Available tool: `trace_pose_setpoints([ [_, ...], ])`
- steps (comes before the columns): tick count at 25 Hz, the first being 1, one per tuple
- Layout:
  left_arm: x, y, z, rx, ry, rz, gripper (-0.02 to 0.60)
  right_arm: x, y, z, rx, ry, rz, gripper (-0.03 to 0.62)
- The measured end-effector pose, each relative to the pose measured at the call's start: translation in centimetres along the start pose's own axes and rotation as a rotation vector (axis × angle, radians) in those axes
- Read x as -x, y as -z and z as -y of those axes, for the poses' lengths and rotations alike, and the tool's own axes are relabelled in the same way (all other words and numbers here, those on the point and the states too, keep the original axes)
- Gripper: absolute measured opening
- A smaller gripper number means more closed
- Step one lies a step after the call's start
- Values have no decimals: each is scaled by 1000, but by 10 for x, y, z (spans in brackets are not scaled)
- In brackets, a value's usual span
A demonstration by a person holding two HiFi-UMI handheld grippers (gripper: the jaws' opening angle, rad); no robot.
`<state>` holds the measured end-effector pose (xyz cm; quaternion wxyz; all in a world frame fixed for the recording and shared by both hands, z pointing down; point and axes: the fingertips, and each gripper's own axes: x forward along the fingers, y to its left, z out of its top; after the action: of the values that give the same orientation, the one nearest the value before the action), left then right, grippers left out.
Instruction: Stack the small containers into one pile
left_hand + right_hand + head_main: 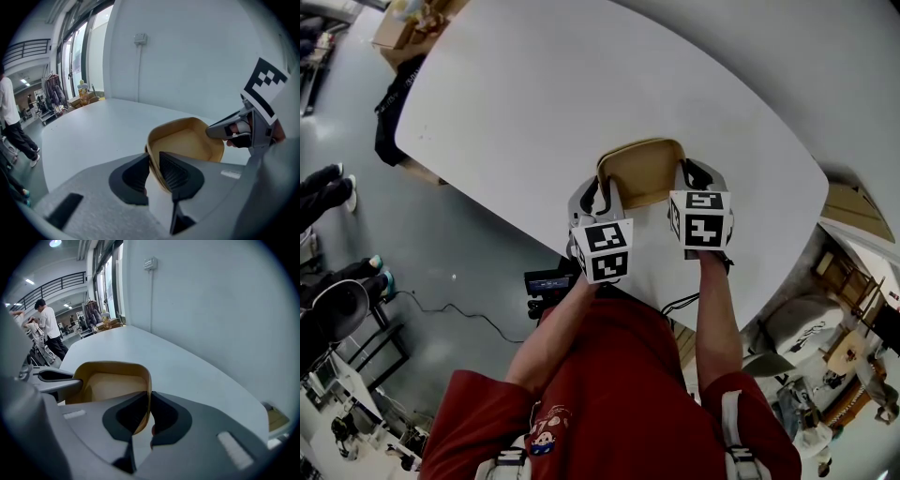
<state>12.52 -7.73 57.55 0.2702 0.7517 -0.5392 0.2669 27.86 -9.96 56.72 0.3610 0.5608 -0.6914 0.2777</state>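
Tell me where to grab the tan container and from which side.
Take the tan container by its thin upright side walls, one jaw inside and one outside, coming from the person's side at a downward slant. It is open-topped, so the rim is free. The left hand-held gripper and right hand-held gripper pinch opposite walls that way.

We see the container [642,173] on the near part of the table [534,103], straight ahead of us. The left gripper [598,195] is at its left wall and the right gripper [692,176] at its right wall, each wall pinched between jaws. A box [398,26] sits beyond the table's far left corner.
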Motion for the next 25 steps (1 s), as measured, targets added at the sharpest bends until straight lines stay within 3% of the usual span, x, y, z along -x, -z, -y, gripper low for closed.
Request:
trace_pose_setpoints([
  [9, -1, -2, -8, -12, -32, 6, 74, -7, -1, -5, 17, -10, -16, 29],
  [25, -8, 3, -13, -7, -23, -1, 94, -14, 1, -8, 47, 8, -36, 35],
])
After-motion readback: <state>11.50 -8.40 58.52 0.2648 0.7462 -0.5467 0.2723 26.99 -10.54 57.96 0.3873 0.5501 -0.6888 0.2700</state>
